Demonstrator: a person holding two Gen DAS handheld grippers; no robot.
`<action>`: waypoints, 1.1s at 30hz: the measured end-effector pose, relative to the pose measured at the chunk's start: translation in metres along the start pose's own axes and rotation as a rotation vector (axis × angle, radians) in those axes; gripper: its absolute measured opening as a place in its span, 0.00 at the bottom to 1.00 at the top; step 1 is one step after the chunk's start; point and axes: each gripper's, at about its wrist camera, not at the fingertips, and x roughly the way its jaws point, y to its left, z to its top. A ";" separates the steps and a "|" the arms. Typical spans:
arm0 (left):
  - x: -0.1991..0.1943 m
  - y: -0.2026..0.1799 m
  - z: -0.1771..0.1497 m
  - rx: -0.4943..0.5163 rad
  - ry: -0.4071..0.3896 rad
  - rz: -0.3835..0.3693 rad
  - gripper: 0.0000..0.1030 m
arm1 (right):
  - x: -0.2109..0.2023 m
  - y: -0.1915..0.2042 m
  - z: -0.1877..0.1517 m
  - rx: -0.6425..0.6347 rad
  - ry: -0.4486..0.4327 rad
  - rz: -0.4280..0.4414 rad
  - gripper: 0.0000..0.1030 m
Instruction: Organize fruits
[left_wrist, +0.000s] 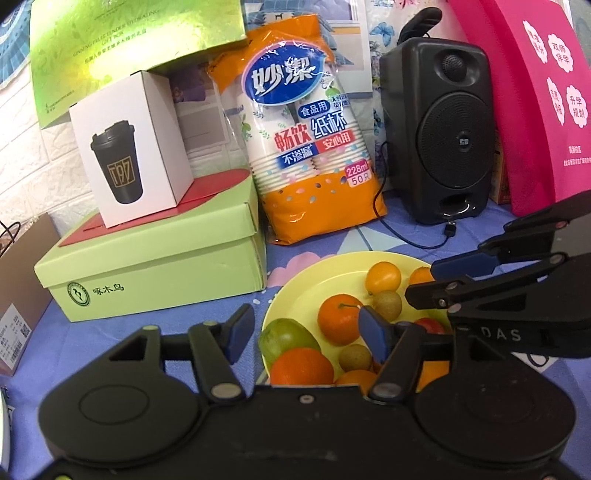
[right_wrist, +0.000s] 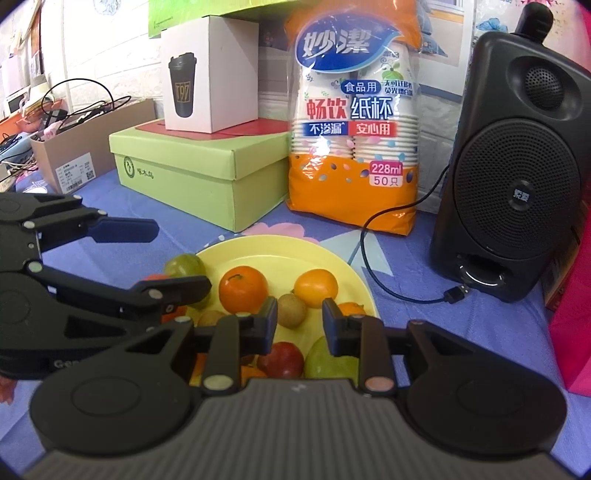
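Observation:
A yellow plate (left_wrist: 295, 295) (right_wrist: 258, 251) holds several fruits: oranges (left_wrist: 338, 314) (right_wrist: 243, 288), a yellow-orange fruit (left_wrist: 383, 276) (right_wrist: 316, 288), small brown round fruits (left_wrist: 387, 304) (right_wrist: 291, 310), a green fruit (left_wrist: 286, 338) (right_wrist: 184, 266), a red fruit (right_wrist: 280, 360) and a pale green one (right_wrist: 327, 362). My left gripper (left_wrist: 306, 338) is open and empty, above the plate's near left side; it also shows in the right wrist view (right_wrist: 166, 258). My right gripper (right_wrist: 299, 325) is open and empty above the plate's near side; it also shows in the left wrist view (left_wrist: 428, 280).
Behind the plate stand a green shoe box (left_wrist: 155, 266) with a white cup box (left_wrist: 133, 147) on it, an orange pack of paper cups (left_wrist: 306, 140), and a black speaker (left_wrist: 439, 129) with a loose cable (right_wrist: 406, 291). A pink bag (left_wrist: 535, 92) is at right, a cardboard box (right_wrist: 74, 147) at left.

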 end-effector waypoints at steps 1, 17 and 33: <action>-0.001 0.000 -0.001 0.001 0.001 -0.003 0.61 | -0.001 0.000 -0.001 -0.001 0.000 0.000 0.25; -0.028 -0.002 -0.010 0.005 -0.014 0.031 0.83 | -0.038 0.004 -0.026 0.005 -0.028 0.007 0.39; -0.056 -0.001 -0.014 -0.020 -0.042 0.070 0.97 | -0.061 0.013 -0.031 0.021 -0.050 -0.012 0.43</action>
